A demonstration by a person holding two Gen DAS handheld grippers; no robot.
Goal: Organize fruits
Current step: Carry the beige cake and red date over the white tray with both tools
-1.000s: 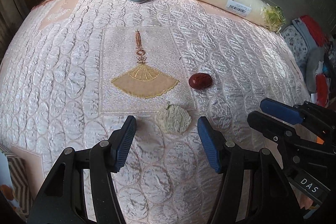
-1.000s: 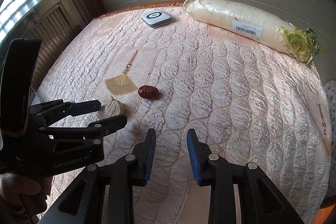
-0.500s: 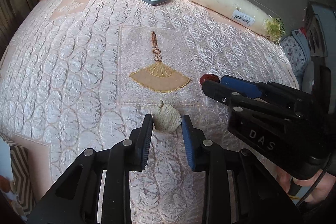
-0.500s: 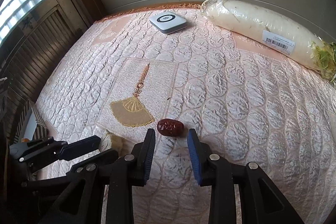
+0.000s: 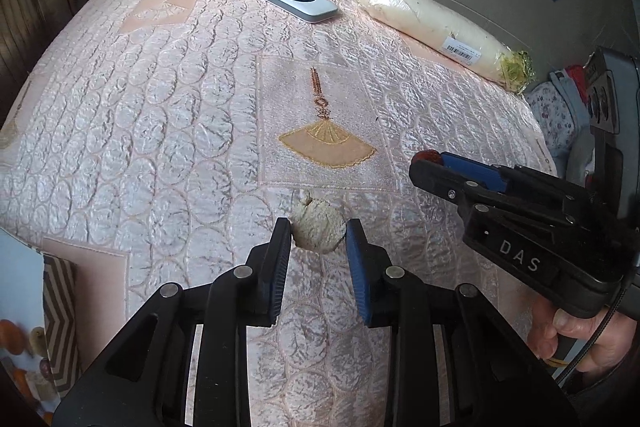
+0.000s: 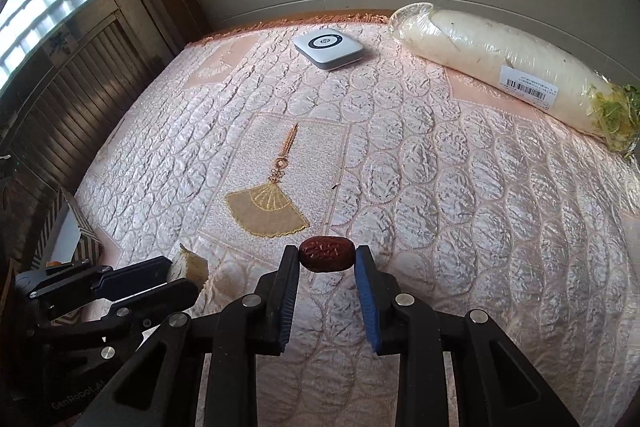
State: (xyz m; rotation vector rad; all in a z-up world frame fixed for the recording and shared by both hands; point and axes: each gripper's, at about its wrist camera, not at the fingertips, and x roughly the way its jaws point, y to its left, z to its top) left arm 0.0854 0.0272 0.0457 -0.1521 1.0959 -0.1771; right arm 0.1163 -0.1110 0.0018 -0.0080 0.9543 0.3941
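Both tongs loaded, fruit in each pinch

My left gripper (image 5: pixel 318 237) has just closed on the pale dried fruit (image 5: pixel 318 229), held a little above the quilt (image 5: pixel 160 107). My right gripper (image 6: pixel 327 259) pinches the red date (image 6: pixel 326 259) by its ends, long axis across the pads. A second ago both fruits lay loose beside the fan motif (image 6: pixel 266 209).

Soft daylight comes in from the window (image 6: pixel 44 15) up to the left of my right claw, giving the satin bedspread (image 6: pixel 460 195) ahead a mild sheen without harsh glare. Shadows beneath my claws are faint. Both views are sharp, though bowed, and dark toward the corners.
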